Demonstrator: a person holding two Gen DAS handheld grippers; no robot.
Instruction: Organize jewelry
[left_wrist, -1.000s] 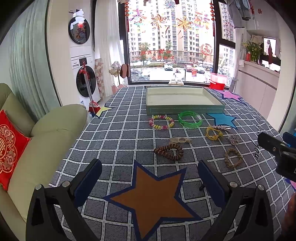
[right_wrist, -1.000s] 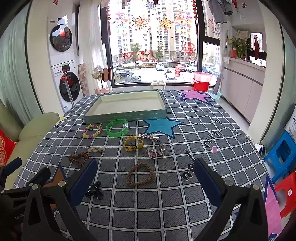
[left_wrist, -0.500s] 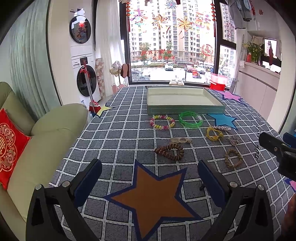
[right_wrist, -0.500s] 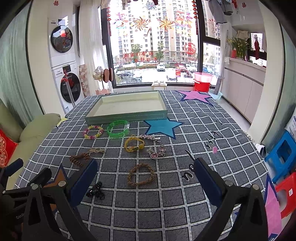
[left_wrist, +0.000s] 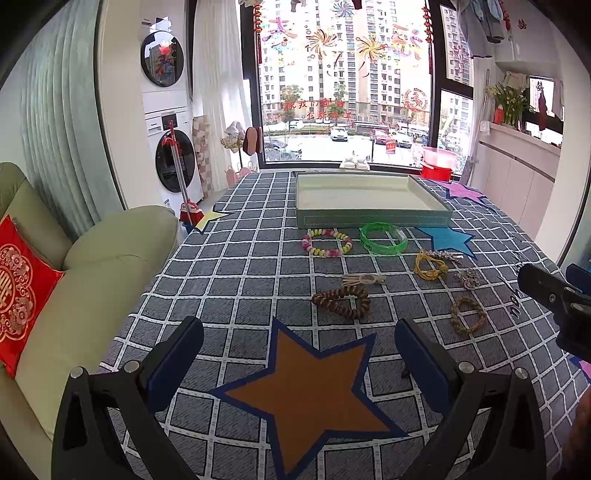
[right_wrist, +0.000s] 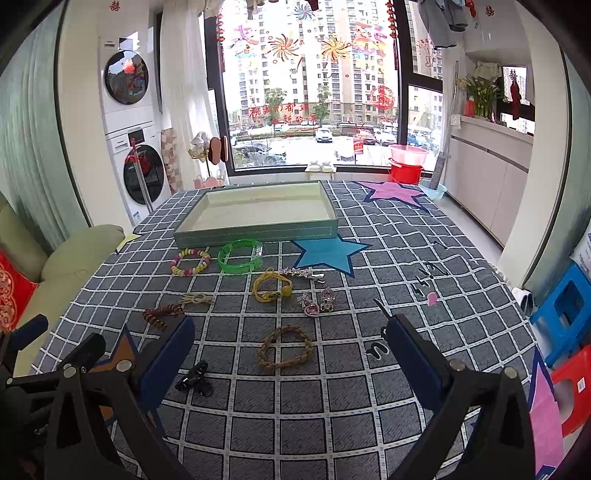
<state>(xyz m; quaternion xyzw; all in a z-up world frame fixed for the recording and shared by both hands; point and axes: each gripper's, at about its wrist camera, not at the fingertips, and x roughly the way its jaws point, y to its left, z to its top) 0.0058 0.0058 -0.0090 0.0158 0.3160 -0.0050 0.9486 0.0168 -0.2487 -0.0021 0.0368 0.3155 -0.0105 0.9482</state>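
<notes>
The left gripper (left_wrist: 299, 349) hangs above the table with its jaws spread wide and nothing between them; under the gap lies an orange star (left_wrist: 310, 391) printed on the checked tablecloth (left_wrist: 229, 266). The right gripper (right_wrist: 291, 347) is just as wide apart and also holds nothing, touching neither cloth nor jewelry. Between its fingers, down on the cloth, sits a braided tan bracelet (right_wrist: 285, 352), and near its left finger (right_wrist: 168, 356) lies a small black clip (right_wrist: 195, 379).

The jewelry is spread across the middle of the table, in front of a shallow grey-green tray (right_wrist: 258, 218) whose pale inside shows no pieces in it. Just before the tray's front wall lie a pastel bead bracelet (right_wrist: 190, 261) and a clear green bangle (right_wrist: 240, 256), side by side. Closer in come a yellow cord bracelet (right_wrist: 271, 286) touching a silver hair clip (right_wrist: 303, 274), then a pair of pink-stoned charms (right_wrist: 317, 302). To the left are a small beige knot piece (right_wrist: 197, 299) and a dark brown bead bracelet (left_wrist: 341, 301), close together. A blue star (right_wrist: 328, 253) marks the cloth right of the bangle.

In the left view the tip of the right gripper shows at the right edge, and a green sofa (left_wrist: 96, 258) with a red cushion (left_wrist: 20, 291) stands beside the table
</notes>
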